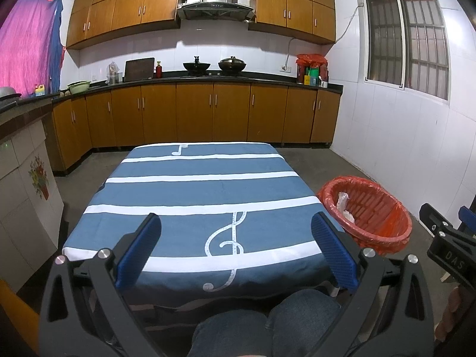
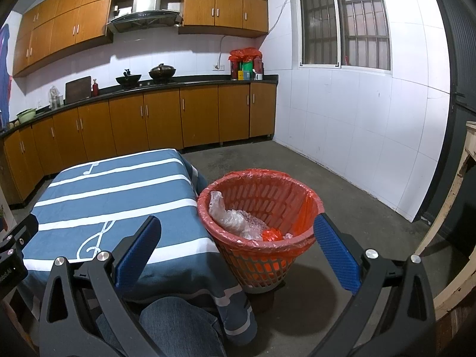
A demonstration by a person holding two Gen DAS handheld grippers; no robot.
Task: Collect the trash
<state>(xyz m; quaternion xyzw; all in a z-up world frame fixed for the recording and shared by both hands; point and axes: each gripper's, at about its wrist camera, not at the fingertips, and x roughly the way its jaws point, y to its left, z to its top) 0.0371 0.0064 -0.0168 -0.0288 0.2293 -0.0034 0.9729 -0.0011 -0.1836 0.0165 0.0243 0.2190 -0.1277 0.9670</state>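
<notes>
A red mesh waste basket (image 2: 264, 263) lined with a red plastic bag stands on the floor at the table's right side, also seen as the basket (image 1: 383, 223) in the left wrist view. Inside lie crumpled clear plastic wrap (image 2: 229, 217) and a small red scrap (image 2: 272, 234). My right gripper (image 2: 238, 238) is open, held just in front of the basket's rim with nothing between its blue pads. My left gripper (image 1: 236, 238) is open over the near edge of the table (image 1: 193, 190), which wears a blue cloth with white stripes and music notes. No trash shows on the cloth.
A person's knees in jeans (image 1: 267, 324) sit under the near table edge. Brown kitchen cabinets (image 1: 196, 113) with pots on the counter line the far wall. A white tiled wall (image 2: 357, 136) and concrete floor (image 2: 342, 208) lie right of the basket. A wooden frame (image 2: 458, 208) stands far right.
</notes>
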